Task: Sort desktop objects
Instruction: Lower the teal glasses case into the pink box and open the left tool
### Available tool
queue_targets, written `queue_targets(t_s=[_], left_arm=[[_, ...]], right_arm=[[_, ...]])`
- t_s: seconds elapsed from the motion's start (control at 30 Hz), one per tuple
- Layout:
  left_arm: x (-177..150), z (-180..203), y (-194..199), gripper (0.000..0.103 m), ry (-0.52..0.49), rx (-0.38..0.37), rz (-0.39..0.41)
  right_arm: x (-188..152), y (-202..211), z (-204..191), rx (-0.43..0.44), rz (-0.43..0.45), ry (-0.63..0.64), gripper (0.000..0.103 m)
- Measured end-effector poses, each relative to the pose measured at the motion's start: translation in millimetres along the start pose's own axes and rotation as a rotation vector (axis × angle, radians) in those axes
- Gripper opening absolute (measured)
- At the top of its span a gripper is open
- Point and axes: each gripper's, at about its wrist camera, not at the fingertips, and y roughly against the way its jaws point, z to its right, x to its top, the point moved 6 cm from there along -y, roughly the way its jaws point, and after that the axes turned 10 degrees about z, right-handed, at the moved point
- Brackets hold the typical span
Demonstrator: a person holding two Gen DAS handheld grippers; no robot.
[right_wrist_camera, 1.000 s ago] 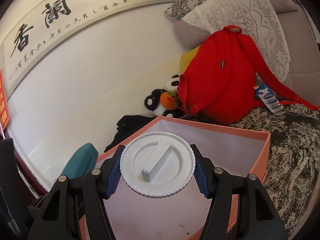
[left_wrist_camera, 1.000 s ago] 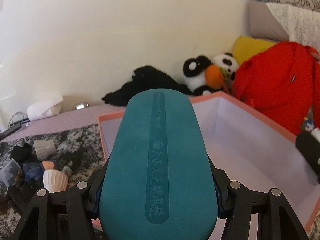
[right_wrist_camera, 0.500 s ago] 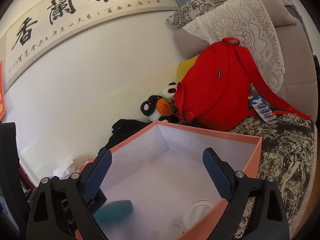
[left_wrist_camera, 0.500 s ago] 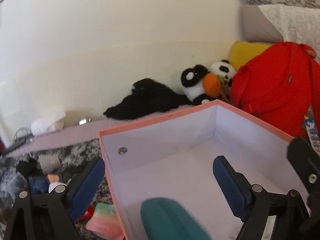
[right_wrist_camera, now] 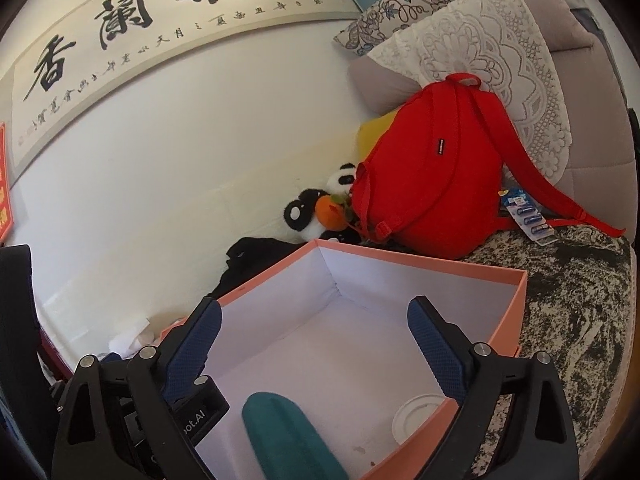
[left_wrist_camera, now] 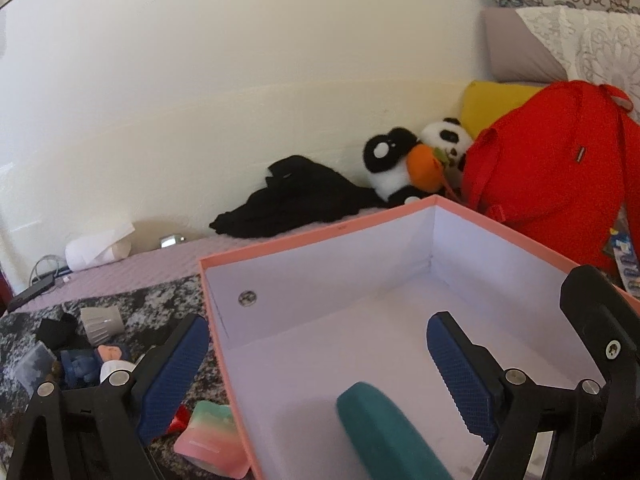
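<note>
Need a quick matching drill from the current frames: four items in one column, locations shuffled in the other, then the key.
Things:
1. teal case
2. white lid
3. pink-green packet
4. panda plush

Places:
A. against the wall, beside the red backpack
B. in the pink box, near its right wall
C. outside the box, on the patterned cover to its left
D. in the box, nearer its left side

Pairs: 1-D, 2-B, 3-C, 4-A
</note>
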Motion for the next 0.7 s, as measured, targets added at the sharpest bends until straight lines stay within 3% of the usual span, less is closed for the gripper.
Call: queue_targets(t_s=[0.17, 0.43, 0.57, 0.7], left_arm=[[-6.5, -36.2, 5.4, 0.093, 0.056, 0.071, -0.021], [-37.3, -133.1, 20.0, 0.093, 0.066, 0.291, -0.099], [-58.1, -187.1, 34.6, 0.093, 0.064, 0.410, -0.150], [-77.5, -244.4, 56.5, 0.093, 0.066, 0.542, -0.204]], right_arm=[[-5.6, 0.1, -11.0, 0.010, -0.007, 0.030, 0.097], [-10.7, 14.7, -44.5, 0.088, 0.038, 0.088, 0.097], [-13.4, 32.5, -75.6, 0.176, 0.069, 0.126, 0.097], [-29.2, 59.6, -125.2, 0.317, 0.082, 0.220, 0.097]])
